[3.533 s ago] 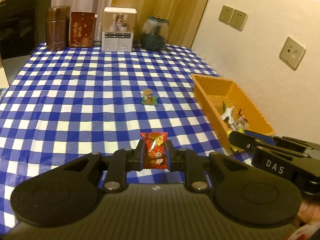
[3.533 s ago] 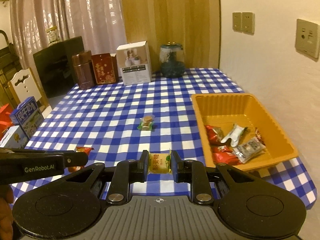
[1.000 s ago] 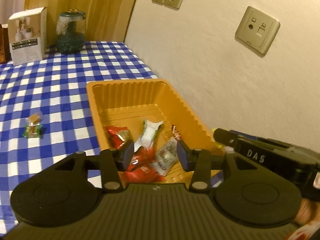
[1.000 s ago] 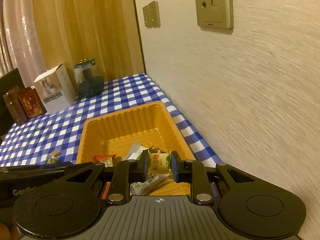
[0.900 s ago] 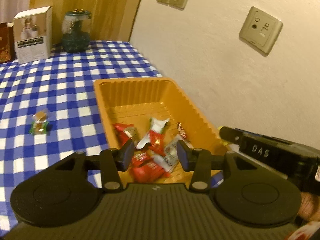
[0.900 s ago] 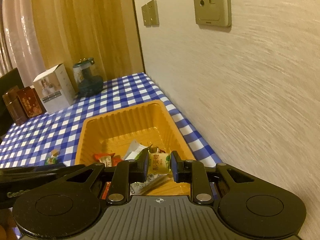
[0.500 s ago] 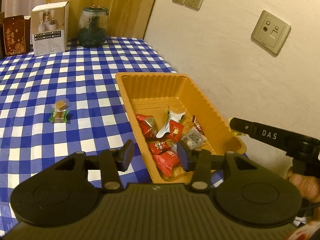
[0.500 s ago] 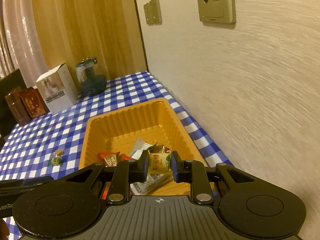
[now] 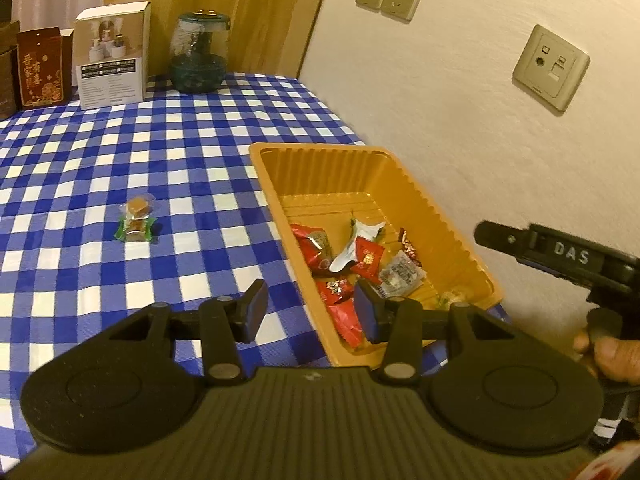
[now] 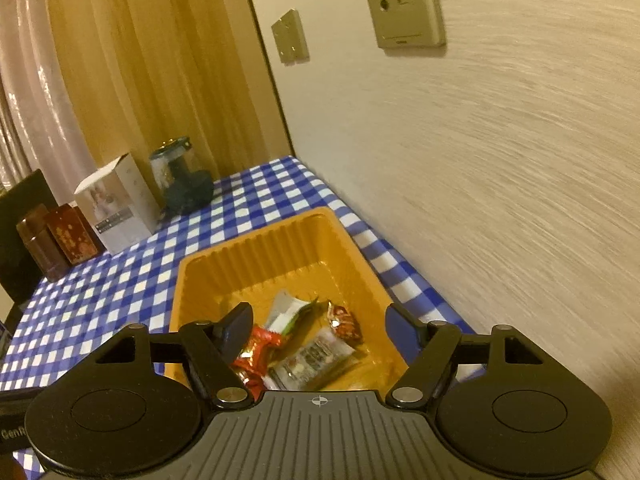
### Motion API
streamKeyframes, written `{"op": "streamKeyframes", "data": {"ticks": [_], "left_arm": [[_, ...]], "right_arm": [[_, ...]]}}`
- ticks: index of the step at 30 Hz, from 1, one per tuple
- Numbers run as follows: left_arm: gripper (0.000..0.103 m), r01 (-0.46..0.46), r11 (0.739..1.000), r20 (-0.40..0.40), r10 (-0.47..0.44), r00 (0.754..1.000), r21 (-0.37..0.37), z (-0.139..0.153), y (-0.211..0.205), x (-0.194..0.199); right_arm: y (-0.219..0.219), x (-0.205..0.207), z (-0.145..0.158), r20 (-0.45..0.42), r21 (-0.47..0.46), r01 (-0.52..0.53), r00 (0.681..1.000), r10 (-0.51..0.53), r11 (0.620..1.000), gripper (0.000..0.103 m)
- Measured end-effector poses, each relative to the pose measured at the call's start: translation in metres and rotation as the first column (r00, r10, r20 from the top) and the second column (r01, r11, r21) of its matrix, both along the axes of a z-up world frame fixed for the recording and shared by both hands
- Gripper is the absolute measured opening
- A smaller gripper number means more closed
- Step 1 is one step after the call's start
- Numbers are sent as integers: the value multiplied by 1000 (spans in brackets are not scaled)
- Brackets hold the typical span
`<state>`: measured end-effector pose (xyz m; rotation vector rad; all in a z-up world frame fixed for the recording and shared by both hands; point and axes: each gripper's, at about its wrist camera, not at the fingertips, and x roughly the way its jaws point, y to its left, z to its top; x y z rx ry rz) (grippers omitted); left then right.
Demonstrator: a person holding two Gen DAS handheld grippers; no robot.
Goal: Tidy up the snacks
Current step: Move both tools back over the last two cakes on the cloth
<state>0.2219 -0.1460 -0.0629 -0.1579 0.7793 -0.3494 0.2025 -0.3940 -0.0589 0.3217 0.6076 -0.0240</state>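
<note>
An orange plastic tray point(image 9: 344, 172) sits at the table's right edge by the wall and holds several wrapped snacks point(image 9: 362, 258). It also shows in the right wrist view point(image 10: 280, 248) with the snacks point(image 10: 308, 344) in it. My left gripper point(image 9: 310, 310) is open and empty, over the tray's near left rim. My right gripper point(image 10: 318, 330) is open wide and empty above the tray's near end. A small wrapped candy pair point(image 9: 136, 222) lies on the blue checked cloth left of the tray.
A white box point(image 9: 112, 66), a dark glass jar point(image 9: 199, 58) and a red packet point(image 9: 40, 72) stand along the table's back edge. The wall with sockets point(image 9: 550, 66) runs close along the tray's right side. The right gripper's body point(image 9: 560, 258) shows at right.
My right gripper has opened and let go of the yellow-green candy over the tray. My left gripper, open since dropping its red snack, has drawn back a little to the left.
</note>
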Motion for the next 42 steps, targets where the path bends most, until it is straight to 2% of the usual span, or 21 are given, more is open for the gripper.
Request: {"op": "streamKeyframes", "data": {"ticks": [12,20,36,42], "left_arm": [[49,-10,1000,14,10,1000,5,12,15,-20],[57,-16,1000,29,16,999,7,22,27,-38],[70,-56,998,49,55,997,17,36,74,-71],[80,-85,996,51,84,995,10,36,98,-80]], "right_arm": [[9,-36,3,-38,16,25,999,-24,1000,73],[21,-57,13,-32,14,21,999,-20,1000,73],[72,-81,31,-15,-15,-58,998,58,998,73],[97,-82,30,-22,-30,-107,994,106,994,73]]}}
